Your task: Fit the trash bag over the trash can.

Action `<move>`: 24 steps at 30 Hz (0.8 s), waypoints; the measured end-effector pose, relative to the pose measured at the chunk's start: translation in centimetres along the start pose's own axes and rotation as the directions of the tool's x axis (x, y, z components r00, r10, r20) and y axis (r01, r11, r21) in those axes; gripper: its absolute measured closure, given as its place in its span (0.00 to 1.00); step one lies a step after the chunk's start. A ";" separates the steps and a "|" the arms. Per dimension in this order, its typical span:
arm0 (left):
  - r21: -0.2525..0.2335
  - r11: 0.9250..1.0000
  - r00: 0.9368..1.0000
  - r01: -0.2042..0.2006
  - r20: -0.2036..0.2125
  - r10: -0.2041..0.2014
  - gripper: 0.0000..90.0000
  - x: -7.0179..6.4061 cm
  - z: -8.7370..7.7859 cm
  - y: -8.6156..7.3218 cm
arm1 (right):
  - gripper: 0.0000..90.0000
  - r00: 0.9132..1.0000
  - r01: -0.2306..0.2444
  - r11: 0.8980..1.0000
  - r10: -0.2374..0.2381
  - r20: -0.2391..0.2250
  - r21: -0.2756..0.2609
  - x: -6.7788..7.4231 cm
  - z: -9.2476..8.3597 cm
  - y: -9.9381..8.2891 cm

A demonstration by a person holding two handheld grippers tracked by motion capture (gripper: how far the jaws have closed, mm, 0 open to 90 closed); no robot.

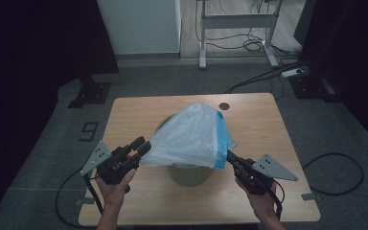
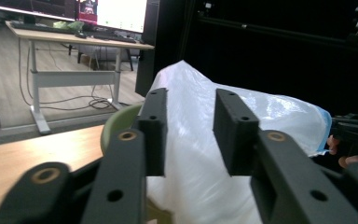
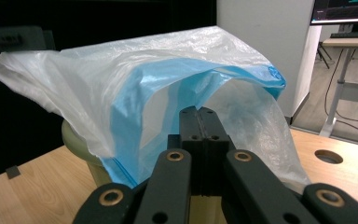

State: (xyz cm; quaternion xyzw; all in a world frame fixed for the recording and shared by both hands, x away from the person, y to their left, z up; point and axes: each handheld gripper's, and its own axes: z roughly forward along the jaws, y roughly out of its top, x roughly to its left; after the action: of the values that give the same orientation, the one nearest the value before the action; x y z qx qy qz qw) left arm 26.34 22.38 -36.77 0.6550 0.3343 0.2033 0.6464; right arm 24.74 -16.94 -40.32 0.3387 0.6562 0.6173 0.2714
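High view puts the plastic bin liner [image 1: 191, 136] draped over the olive waste bin [image 1: 188, 173] at table centre. My right gripper [image 1: 230, 156], at the bin's four o'clock, is pinched tight on the liner's blue hem. My left gripper [image 1: 142, 146], at eight o'clock, has jaws parted, film in front of them, unpinched. Step: fitting the liner. Next, I'd re-pinch left and stretch the mouth over the rim.

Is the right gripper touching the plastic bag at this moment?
Touching. In the right gripper view, the right gripper has its jaws pressed together on the blue edge of the plastic bag.
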 end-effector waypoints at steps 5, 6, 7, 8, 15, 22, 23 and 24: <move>0.042 0.997 0.998 -0.062 -0.014 0.063 0.61 -0.7 0.3 1.4 | 0.99 1.000 0.020 1.000 -0.020 -0.001 -0.007 0.3 0.0 0.2; 0.053 0.996 0.997 -0.073 -0.007 0.073 0.59 -0.9 0.5 1.6 | 0.99 1.000 0.025 1.000 -0.025 -0.004 -0.008 0.3 0.0 0.3; 0.068 0.994 0.996 -0.085 0.000 0.085 0.57 -1.1 0.7 1.8 | 0.99 0.999 0.041 0.999 -0.041 -0.007 -0.011 0.5 0.0 0.5; 0.082 0.992 0.995 -0.099 0.005 0.099 0.57 -1.4 1.0 2.0 | 0.99 0.999 0.041 0.999 -0.041 -0.007 -0.011 0.5 0.0 0.5; 0.150 0.973 0.984 -0.173 0.058 0.166 0.47 -3.4 2.9 2.7 | 0.99 0.998 0.062 0.998 -0.062 -0.023 -0.019 1.0 0.2 1.4; 0.203 0.956 0.974 -0.213 0.119 0.192 0.34 -4.2 4.9 2.4 | 0.99 0.997 0.067 0.998 -0.068 -0.034 -0.022 1.2 0.3 1.6; 0.207 0.955 0.973 -0.214 0.128 0.190 0.34 -4.2 5.2 2.3 | 0.99 0.997 0.067 0.998 -0.068 -0.034 -0.022 1.1 0.4 1.6; 0.213 0.954 0.973 -0.212 0.133 0.187 0.33 -4.2 5.4 2.2 | 0.99 0.997 0.065 0.998 -0.066 -0.035 -0.023 1.1 0.4 1.6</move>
State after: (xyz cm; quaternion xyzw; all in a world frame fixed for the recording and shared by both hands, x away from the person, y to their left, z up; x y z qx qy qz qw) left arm 27.61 15.70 -34.35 0.7651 0.2508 0.1913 0.5614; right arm 24.51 -15.80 -38.67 0.3029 0.6649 0.6211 0.2836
